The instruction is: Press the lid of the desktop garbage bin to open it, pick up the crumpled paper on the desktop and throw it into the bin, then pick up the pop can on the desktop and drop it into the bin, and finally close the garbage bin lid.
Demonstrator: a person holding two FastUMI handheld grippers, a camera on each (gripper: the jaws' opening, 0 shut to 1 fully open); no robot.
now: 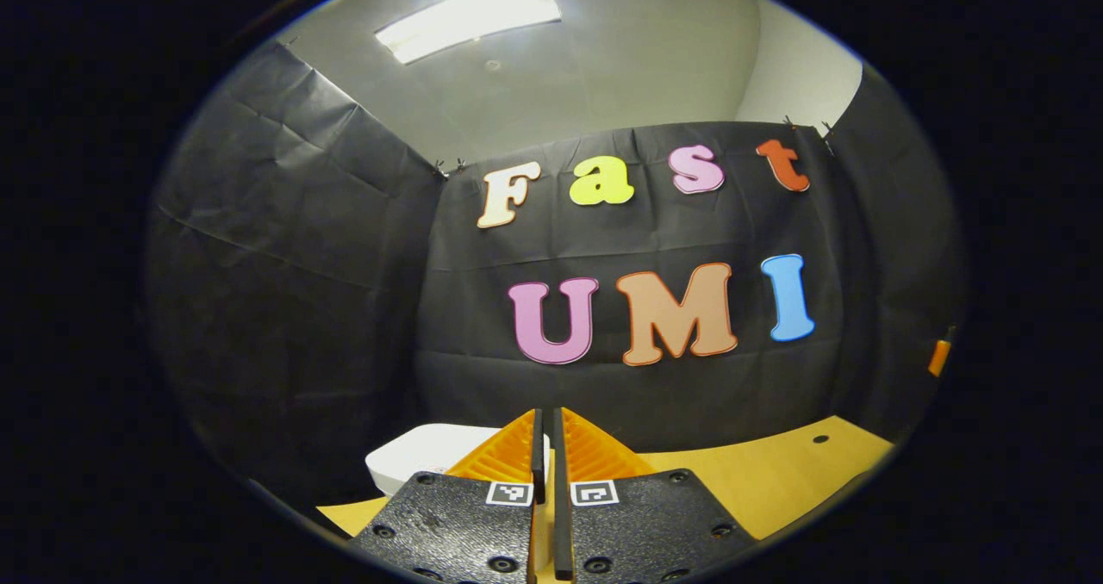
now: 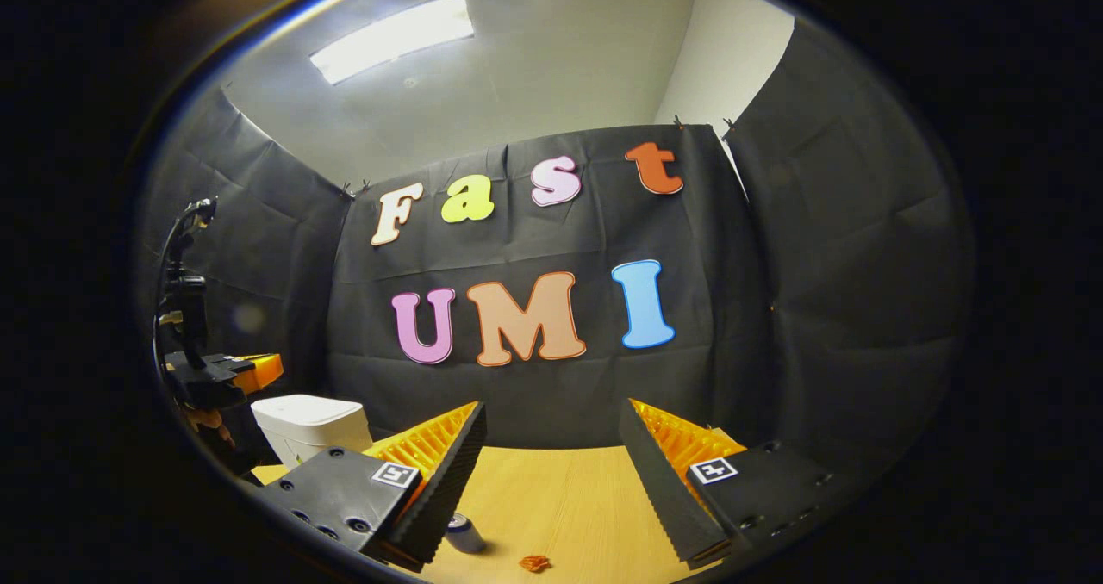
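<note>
The left tool (image 1: pixel 545 446) has its fingers pressed together on nothing, poised above the closed white garbage bin (image 1: pixel 414 462). The right tool (image 2: pixel 551 472) stands spread wide, empty, over the tabletop (image 2: pixel 560 498), with the pop can (image 2: pixel 465 534) and crumpled paper (image 2: pixel 535 562) lying below it. Judging by this, nothing is done yet: the lid awaits pressing

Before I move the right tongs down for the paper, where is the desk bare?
Bare wood lies between the open right tongs, back to the booth wall. It is crowded low left: the pop can, crumpled paper, and farther left the bin with the left tongs above it.
</note>
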